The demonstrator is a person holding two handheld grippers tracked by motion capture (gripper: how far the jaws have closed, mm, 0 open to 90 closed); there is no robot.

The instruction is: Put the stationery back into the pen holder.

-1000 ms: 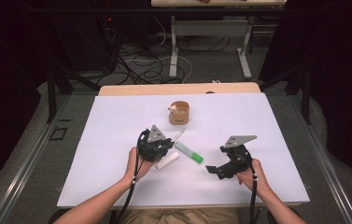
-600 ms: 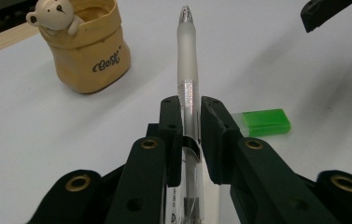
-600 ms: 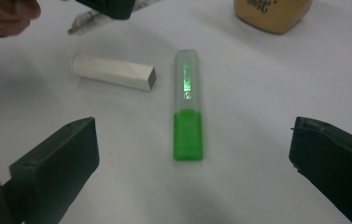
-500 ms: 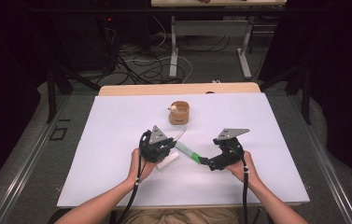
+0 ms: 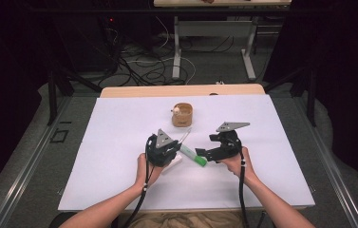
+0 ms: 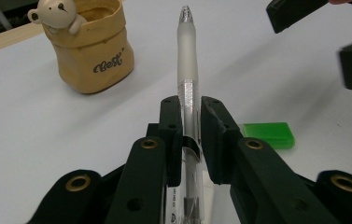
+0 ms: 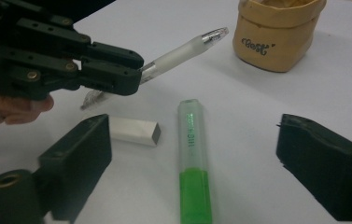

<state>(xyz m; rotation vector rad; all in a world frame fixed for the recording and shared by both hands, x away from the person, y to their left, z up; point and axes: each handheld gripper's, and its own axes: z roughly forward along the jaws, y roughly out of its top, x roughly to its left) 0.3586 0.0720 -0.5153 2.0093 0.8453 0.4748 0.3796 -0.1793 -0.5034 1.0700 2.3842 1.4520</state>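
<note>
Left gripper view shows the left gripper point(image 6: 190, 126) clenched on a clear pen point(image 6: 186, 60), tip raised toward the tan pot point(image 6: 91, 56). Right gripper point(image 7: 192, 172) has just been closing (jaws wide apart, touching nothing) around the green highlighter point(image 7: 193, 163) lying on the white table point(image 5: 119, 133) beside an eraser point(image 7: 134, 129).

tan pouch point(image 6: 92, 56) reads "bear" (cursive)

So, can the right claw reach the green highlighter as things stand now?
Probably yes. The right claw stands open, its jaws on either side of the green highlighter, which lies flat on the white table. The eraser lies beside it, apart. The left claw holds the pen off to the side.
</note>
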